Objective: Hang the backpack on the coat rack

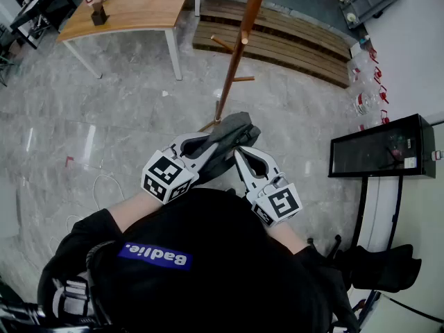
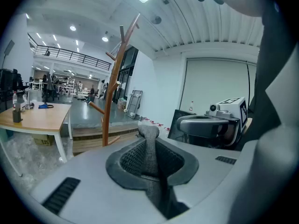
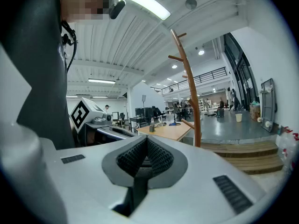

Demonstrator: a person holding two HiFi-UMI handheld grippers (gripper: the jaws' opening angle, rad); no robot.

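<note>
The left gripper (image 1: pixel 219 139) and right gripper (image 1: pixel 240 155), side by side, have their fingers closed on the grey top handle (image 1: pixel 233 126) of the black backpack (image 1: pixel 208 262), which hangs close against the person, while the upright wooden coat rack (image 1: pixel 236 54) stands straight ahead, well apart.

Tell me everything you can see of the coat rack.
The coat rack is a slim pole of reddish-brown wood with short pegs branching upward at several heights. It stands upright on the grey floor, just in front of a low wooden platform. Nothing hangs on it. In the head view its top is cut off and its feet are mostly hidden behind the grey strap.
</note>
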